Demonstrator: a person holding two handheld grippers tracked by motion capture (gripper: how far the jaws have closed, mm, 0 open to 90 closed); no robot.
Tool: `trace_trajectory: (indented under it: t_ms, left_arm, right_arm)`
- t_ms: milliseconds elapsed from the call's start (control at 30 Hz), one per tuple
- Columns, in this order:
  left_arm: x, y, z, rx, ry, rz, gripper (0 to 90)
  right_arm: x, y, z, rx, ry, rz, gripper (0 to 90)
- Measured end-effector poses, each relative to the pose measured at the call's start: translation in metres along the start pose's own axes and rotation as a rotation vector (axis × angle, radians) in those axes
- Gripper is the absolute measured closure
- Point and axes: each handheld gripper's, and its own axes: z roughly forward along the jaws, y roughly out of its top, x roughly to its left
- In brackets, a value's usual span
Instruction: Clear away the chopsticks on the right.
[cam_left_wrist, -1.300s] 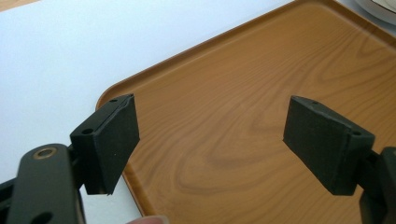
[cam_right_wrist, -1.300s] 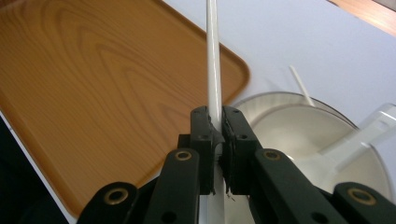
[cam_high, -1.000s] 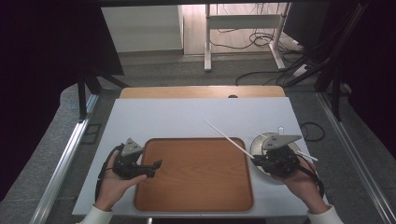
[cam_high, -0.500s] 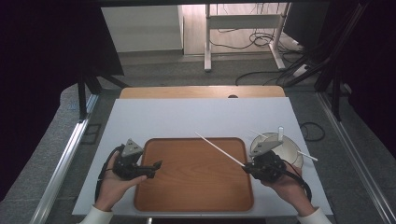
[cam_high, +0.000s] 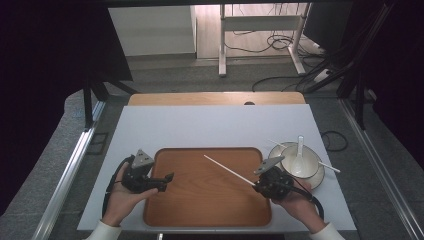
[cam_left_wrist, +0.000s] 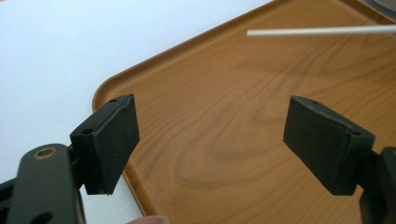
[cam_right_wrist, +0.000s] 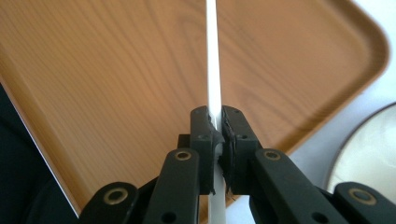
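A brown wooden tray (cam_high: 200, 200) lies on the white table, near the front edge. My right gripper (cam_high: 256, 185) is shut on a thin white chopstick (cam_high: 227, 170), which slants up and left over the tray; its pads pinch the stick (cam_right_wrist: 213, 70) in the right gripper view. My left gripper (cam_high: 170, 177) hovers at the tray's left rim (cam_left_wrist: 105, 88), jaws wide open and empty. The chopstick's tip (cam_left_wrist: 322, 31) crosses the top of the left gripper view. A white bowl (cam_high: 300, 162) with a white spoon (cam_high: 299, 152) stands on a plate right of the tray.
A second white chopstick (cam_high: 327, 166) lies across the plate (cam_high: 317, 177) beside the bowl. The table top (cam_high: 215, 125) behind the tray is bare white. A wooden strip (cam_high: 215, 98) borders the far edge; cables and a stand lie on the floor beyond.
My right gripper has moved left and down from above the bowl to the tray's right edge, carrying the chopstick with it. The left gripper has stayed put.
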Motion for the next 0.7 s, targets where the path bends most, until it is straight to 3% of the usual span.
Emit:
trace_trajectory:
  t_ms: [233,467,700]
  left_arm:
    - [0.001,-0.001,0.001,0.002,0.0,-0.002,18.0]
    - [0.001,-0.001,0.001,0.003,-0.001,-0.001,17.9]
    - [0.001,-0.001,0.001,0.006,-0.001,0.0,18.0]
  right_arm:
    - [0.006,0.0,0.015,0.071,0.016,-0.021,83.4]
    - [0.009,0.0,0.017,0.104,0.039,-0.029,83.1]
    - [0.017,0.001,0.023,0.172,0.058,-0.058,82.9]
